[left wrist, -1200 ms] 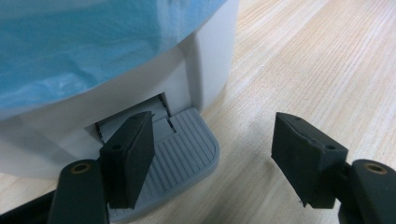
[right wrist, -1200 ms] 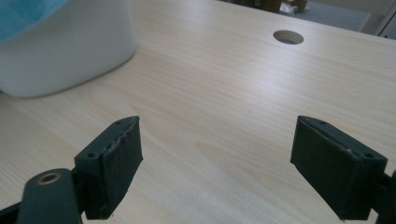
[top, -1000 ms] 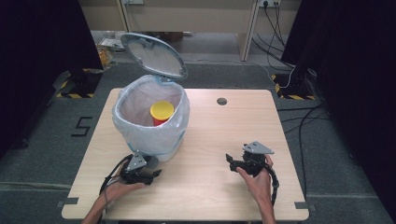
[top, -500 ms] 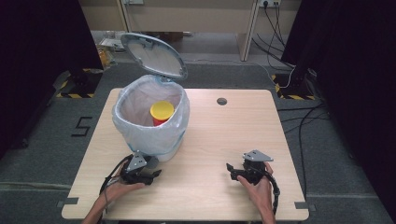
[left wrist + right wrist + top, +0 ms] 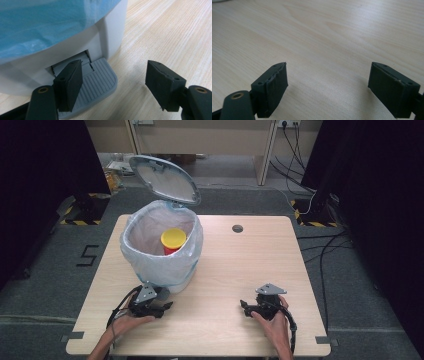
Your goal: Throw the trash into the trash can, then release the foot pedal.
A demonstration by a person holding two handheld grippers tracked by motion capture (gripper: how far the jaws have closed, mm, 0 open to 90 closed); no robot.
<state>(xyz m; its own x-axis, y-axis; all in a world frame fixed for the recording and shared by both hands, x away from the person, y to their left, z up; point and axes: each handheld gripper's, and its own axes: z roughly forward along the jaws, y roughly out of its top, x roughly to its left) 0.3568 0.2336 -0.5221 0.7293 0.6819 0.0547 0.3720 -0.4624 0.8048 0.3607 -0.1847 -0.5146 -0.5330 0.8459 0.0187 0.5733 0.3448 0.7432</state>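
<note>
A white pedal bin (image 5: 186,276) lined with a blue bag (image 5: 150,262) stands at the table's left, its grey lid (image 5: 165,180) tipped up and open. Inside it sits a red container with a yellow lid (image 5: 173,239). My left gripper (image 5: 167,306) lies at the bin's foot, open. In the left gripper view the left gripper (image 5: 115,85) has one jaw over the grey ribbed pedal (image 5: 101,78) and the other over bare wood, beside the bin's white wall (image 5: 111,30). My right gripper (image 5: 243,306) is low over the table at the right, open, with nothing between its jaws (image 5: 327,90).
The wooden table (image 5: 250,265) has a round cable hole (image 5: 237,228) near its far edge. Cables (image 5: 320,205) lie on the floor at the back right. Dark curtains flank both sides.
My right gripper has sunk toward the tabletop and come a little nearer the front edge. The left gripper, the bin and its lid have stayed put.
</note>
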